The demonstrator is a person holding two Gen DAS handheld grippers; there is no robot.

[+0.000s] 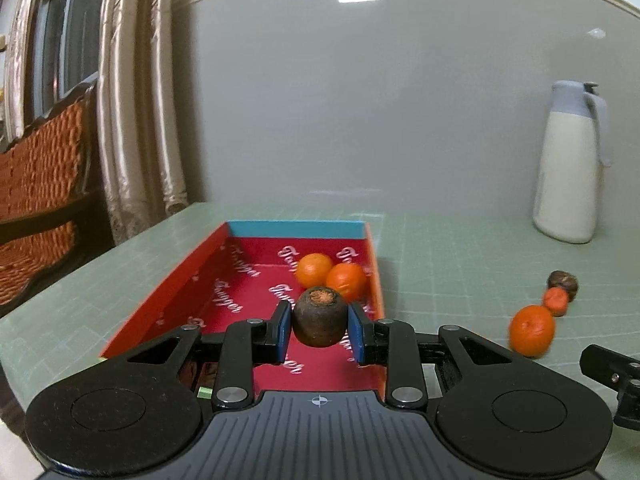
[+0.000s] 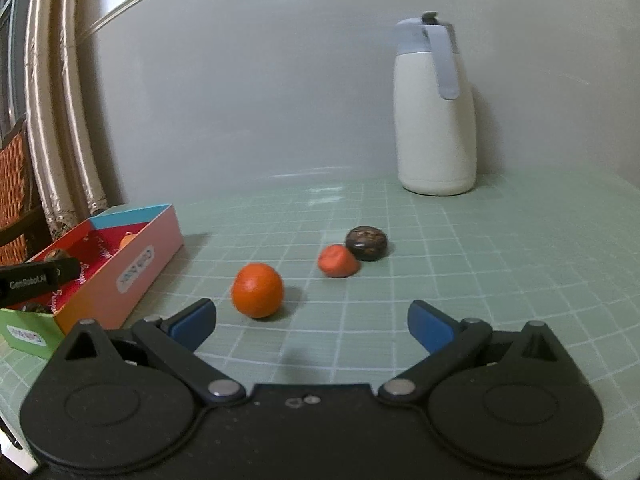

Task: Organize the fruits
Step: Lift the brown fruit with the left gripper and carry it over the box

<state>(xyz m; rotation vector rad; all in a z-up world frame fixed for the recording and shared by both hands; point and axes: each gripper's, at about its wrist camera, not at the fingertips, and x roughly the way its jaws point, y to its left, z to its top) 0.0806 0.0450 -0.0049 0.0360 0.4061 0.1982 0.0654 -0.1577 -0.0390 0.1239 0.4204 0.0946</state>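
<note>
My left gripper (image 1: 319, 330) is shut on a dark brown round fruit (image 1: 319, 316), held above the red inside of the cardboard box (image 1: 168, 300). Two oranges (image 1: 334, 274) lie in the box near its right wall. On the green mat right of the box sit an orange (image 1: 531, 330), a smaller reddish fruit (image 1: 556, 301) and a dark brown fruit (image 1: 564, 282). My right gripper (image 2: 312, 322) stands open with nothing between its fingers, a little short of the orange (image 2: 257, 290). Beyond it are the reddish fruit (image 2: 338, 261) and the dark fruit (image 2: 366, 243). The box (image 2: 136, 272) is at the left.
A white jug with a grey lid and handle (image 2: 434, 120) stands at the back against the grey wall. Curtains (image 1: 132, 100) and a woven chair (image 1: 40, 184) are off the table's left edge. A green box end (image 2: 28, 334) adjoins the red box.
</note>
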